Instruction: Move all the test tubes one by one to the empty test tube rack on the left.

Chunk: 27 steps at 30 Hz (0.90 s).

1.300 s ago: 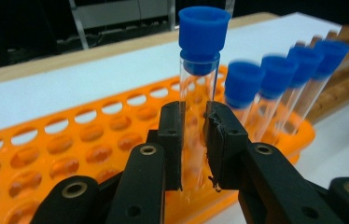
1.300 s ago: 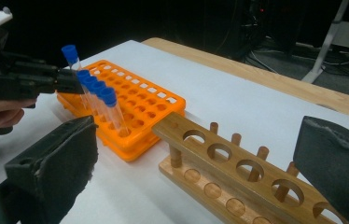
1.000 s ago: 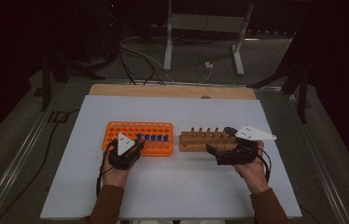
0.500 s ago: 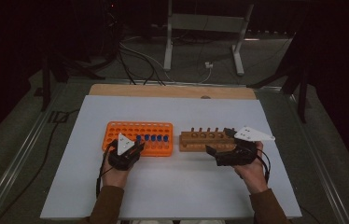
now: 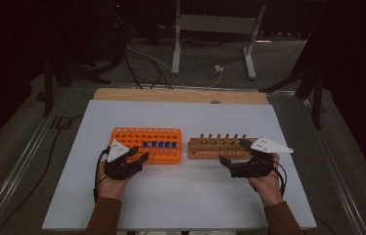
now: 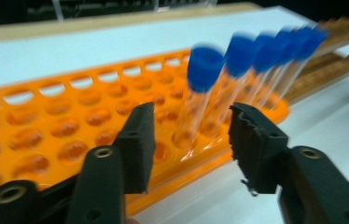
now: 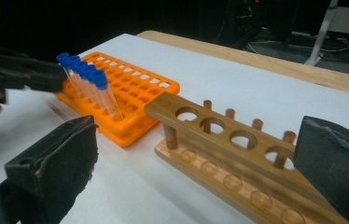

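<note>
white surface (image 5: pixel 181 196) carries an orange rack (image 5: pixel 147 145) with a row of blue-capped tubes (image 6: pixel 238 84) beside a wooden rack (image 7: pixel 238 163). left gripper (image 6: pixel 189 140), jaws just opening and spread, frames the nearest tube without touching; right gripper (image 7: pixel 200 168) gapes wide around the wooden rack's end.

High cam overhead, far; gripper cams low, close; all share orange rack (image 5: pixel 147 145).

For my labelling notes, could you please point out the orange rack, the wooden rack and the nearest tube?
orange rack (image 5: pixel 128 135): high view, bare holes.
wooden rack (image 7: pixel 238 140): right gripper view, top bar.
nearest tube (image 6: pixel 204 67): left gripper view, blue cap.
</note>
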Available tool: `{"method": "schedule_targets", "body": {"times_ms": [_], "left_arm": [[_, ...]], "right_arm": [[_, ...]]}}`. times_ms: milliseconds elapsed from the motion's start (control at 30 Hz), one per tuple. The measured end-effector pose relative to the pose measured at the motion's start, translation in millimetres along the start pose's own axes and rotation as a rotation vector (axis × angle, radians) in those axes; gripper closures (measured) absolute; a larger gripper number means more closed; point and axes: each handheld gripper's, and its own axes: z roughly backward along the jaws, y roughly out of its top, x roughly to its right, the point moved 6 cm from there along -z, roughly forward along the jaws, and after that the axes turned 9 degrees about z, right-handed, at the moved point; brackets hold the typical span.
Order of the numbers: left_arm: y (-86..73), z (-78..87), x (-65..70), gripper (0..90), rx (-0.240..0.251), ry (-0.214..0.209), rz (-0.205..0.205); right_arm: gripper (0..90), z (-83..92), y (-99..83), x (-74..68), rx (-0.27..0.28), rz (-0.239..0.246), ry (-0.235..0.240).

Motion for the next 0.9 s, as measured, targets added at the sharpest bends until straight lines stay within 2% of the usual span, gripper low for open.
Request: {"method": "schedule_targets", "body": {"times_ms": [67, 200, 267, 367, 467, 567, 900], "left_arm": [[5.8, 12.4, 1.2, 44.1, 0.042, -0.009, -0.007], [12.0, 35.9, 0.8, 29.6, 0.112, 0.017, -0.038], [13.1, 46.4, -1.1, 20.5, 0.145, 0.03, -0.036], [13.7, 59.1, -5.2, 14.3, 0.186, 0.047, -0.013], [13.4, 66.8, -8.8, 8.1, 0.201, 0.062, 0.0], [11.1, 69.4, -11.0, 1.6, 0.198, 0.079, -0.004], [-0.2, 74.1, -14.7, 0.7, 0.216, 0.111, -0.021]], "right_arm": [[0.2, 3.6, -3.6, 1.1, 0.005, -0.004, -0.002], [0.2, 9.9, -14.0, 2.5, 0.023, -0.008, -0.018], [0.2, 11.8, -19.9, 3.7, 0.024, -0.003, -0.034], [0.2, 15.6, -26.4, 5.7, 0.031, 0.006, -0.058], [0.2, 21.2, -30.8, 8.1, 0.051, 0.01, -0.079], [0.2, 26.8, -36.0, 11.4, 0.057, 0.003, -0.092], [0.2, 39.7, -43.3, 20.2, 0.074, -0.017, -0.13]]}}
